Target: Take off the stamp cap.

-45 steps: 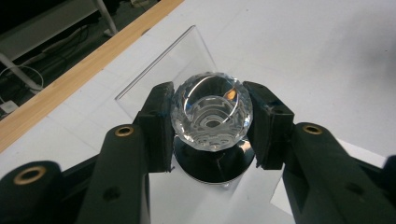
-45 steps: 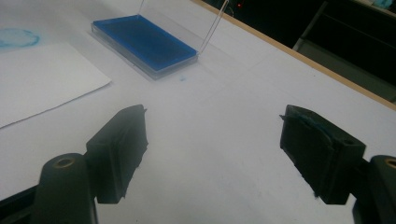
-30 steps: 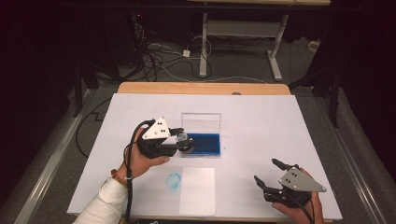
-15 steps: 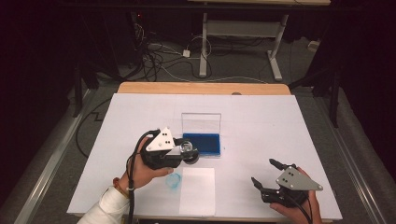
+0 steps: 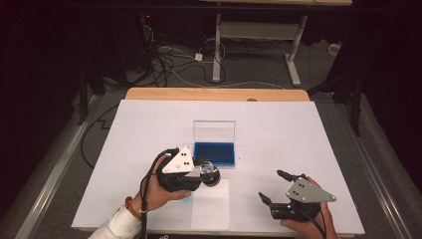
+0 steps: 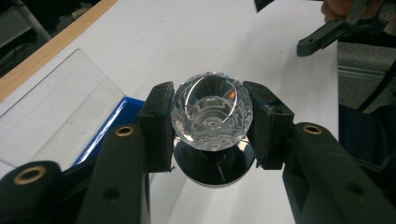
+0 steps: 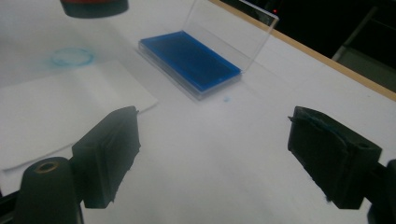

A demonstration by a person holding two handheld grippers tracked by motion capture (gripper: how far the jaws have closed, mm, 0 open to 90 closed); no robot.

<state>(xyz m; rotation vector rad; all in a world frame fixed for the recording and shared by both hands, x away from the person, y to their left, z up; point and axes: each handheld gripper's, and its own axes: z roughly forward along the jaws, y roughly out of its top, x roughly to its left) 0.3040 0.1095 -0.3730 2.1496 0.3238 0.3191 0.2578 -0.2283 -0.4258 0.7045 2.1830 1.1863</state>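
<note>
Here the crystal stamp (image 6: 211, 112) sits clamped between the left gripper's (image 6: 211, 123) fingers (image 6: 158, 126).

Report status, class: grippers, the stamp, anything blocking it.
Left gripper shut on crystal-knob stamp. Right gripper open, empty. Stamp between blue ink pad and paper sheet. Nothing blocking.
</note>
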